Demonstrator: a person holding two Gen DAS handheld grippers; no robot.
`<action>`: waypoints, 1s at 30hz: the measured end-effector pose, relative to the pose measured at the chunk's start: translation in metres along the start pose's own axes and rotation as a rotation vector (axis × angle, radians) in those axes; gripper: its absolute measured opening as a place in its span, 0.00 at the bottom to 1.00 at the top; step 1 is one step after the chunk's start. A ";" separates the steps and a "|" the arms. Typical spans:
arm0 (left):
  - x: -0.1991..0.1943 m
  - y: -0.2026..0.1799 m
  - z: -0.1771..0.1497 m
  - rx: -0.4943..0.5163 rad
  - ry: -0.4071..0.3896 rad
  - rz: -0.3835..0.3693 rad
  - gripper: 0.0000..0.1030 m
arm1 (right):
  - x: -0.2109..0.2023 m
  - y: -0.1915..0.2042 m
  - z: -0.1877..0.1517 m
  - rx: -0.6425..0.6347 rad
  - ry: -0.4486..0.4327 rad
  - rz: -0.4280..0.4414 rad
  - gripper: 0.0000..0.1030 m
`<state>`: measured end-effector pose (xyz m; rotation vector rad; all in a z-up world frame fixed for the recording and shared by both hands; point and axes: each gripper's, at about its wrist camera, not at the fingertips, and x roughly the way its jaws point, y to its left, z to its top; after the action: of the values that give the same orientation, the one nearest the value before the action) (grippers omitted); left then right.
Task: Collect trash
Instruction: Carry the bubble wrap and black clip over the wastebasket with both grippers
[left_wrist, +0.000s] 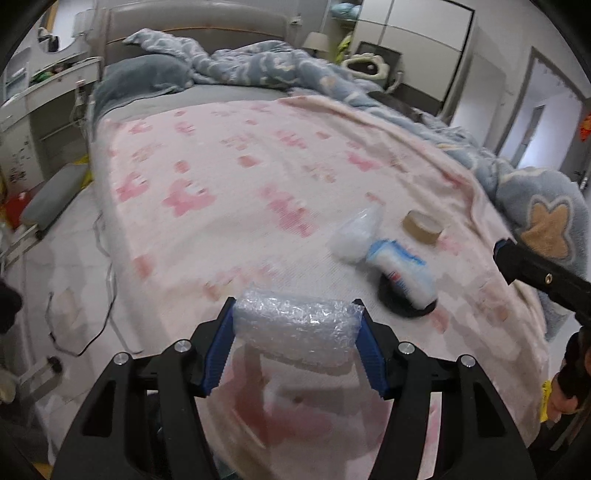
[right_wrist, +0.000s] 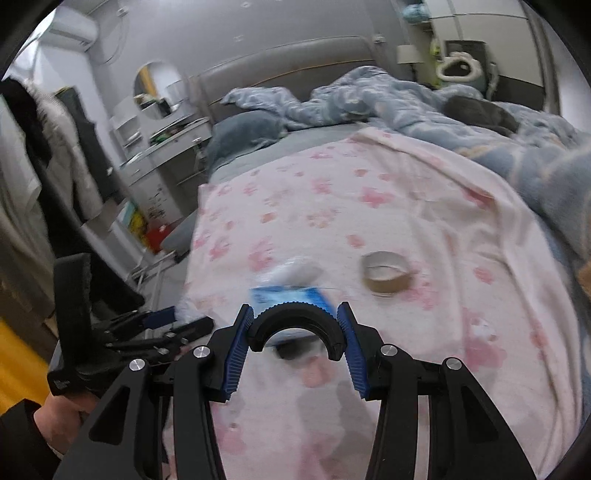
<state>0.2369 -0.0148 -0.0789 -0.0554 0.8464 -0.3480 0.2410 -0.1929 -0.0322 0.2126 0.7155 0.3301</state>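
Note:
My left gripper (left_wrist: 295, 314) is shut on a wad of clear bubble wrap (left_wrist: 295, 328) and holds it above the pink blanket (left_wrist: 221, 177) on the bed. My right gripper (right_wrist: 295, 317) is shut on a black round part (right_wrist: 295, 321) that carries a blue and white wrapper (right_wrist: 291, 297). In the left wrist view that wrapper (left_wrist: 402, 269) rests on the black part (left_wrist: 402, 306), with a crumpled clear plastic bag (left_wrist: 356, 230) and an empty tape roll core (left_wrist: 423, 225) beside it. The tape roll core (right_wrist: 386, 273) also shows ahead of my right gripper.
A blue duvet (left_wrist: 535, 199) is bunched along the right and far side of the bed. The floor to the left holds a cable (left_wrist: 88, 325), a grey stool (left_wrist: 51, 199) and a white desk (left_wrist: 37, 110). The left gripper's body (right_wrist: 122, 325) shows low left in the right view.

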 end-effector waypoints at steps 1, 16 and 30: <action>-0.002 0.003 -0.004 -0.008 0.003 0.014 0.62 | 0.003 0.007 -0.001 -0.013 0.006 0.010 0.46; -0.041 0.076 -0.061 -0.152 0.044 0.212 0.62 | 0.038 0.100 -0.010 -0.131 0.065 0.181 0.46; -0.050 0.143 -0.108 -0.202 0.182 0.310 0.62 | 0.068 0.167 -0.022 -0.199 0.130 0.273 0.46</action>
<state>0.1661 0.1456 -0.1409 -0.0800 1.0516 0.0255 0.2369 -0.0117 -0.0396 0.1000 0.7775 0.6769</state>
